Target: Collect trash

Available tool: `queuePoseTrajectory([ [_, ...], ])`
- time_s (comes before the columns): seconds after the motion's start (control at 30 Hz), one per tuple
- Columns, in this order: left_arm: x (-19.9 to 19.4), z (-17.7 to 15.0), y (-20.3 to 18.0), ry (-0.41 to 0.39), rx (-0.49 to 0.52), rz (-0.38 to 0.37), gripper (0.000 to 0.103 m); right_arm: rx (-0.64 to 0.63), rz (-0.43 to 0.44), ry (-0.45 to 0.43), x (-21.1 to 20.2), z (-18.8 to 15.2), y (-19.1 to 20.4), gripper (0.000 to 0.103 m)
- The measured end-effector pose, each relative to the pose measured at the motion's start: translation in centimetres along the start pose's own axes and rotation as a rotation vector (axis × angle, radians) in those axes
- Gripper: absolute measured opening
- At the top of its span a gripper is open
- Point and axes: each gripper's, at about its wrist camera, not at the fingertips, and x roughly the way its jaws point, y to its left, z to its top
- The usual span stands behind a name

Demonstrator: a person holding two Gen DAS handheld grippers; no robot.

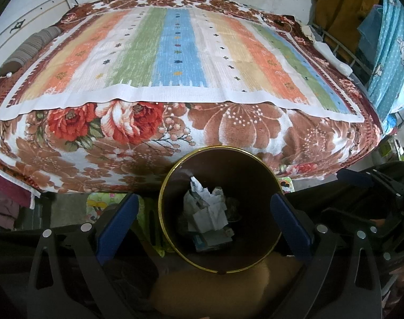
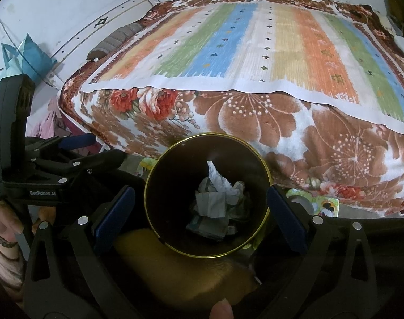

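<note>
A dark round bin (image 1: 244,175) with a gold rim stands on the floor against the foot of the bed. Crumpled white paper (image 1: 207,210) and other scraps lie at its bottom. My left gripper (image 1: 204,223) hovers over the bin, open, its blue pads (image 1: 117,226) spread wider than the rim and holding nothing. In the right wrist view the same bin (image 2: 175,159) and paper (image 2: 215,194) sit below my right gripper (image 2: 200,212), which is also open and empty. The left gripper (image 2: 69,170) shows at the left edge there.
A bed (image 1: 175,53) with a floral blanket and a striped mat fills the space behind the bin. A rolled striped cushion (image 1: 29,47) lies at its far left. Blue cloth (image 1: 387,53) hangs at the right. A teal bag (image 2: 24,53) rests against the wall.
</note>
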Motion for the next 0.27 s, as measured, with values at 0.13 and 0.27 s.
queuePoseTrajectory([
  [0.13,0.24,-0.07,0.31,0.01,-0.001,0.003,0.097,-0.002,0.0,0.0,0.0,0.02,-0.03,0.094],
  [0.27,0.34,-0.13,0.35,0.012,-0.001,0.001,0.097,0.0,0.0,0.001,0.0,0.02,-0.02,0.094],
])
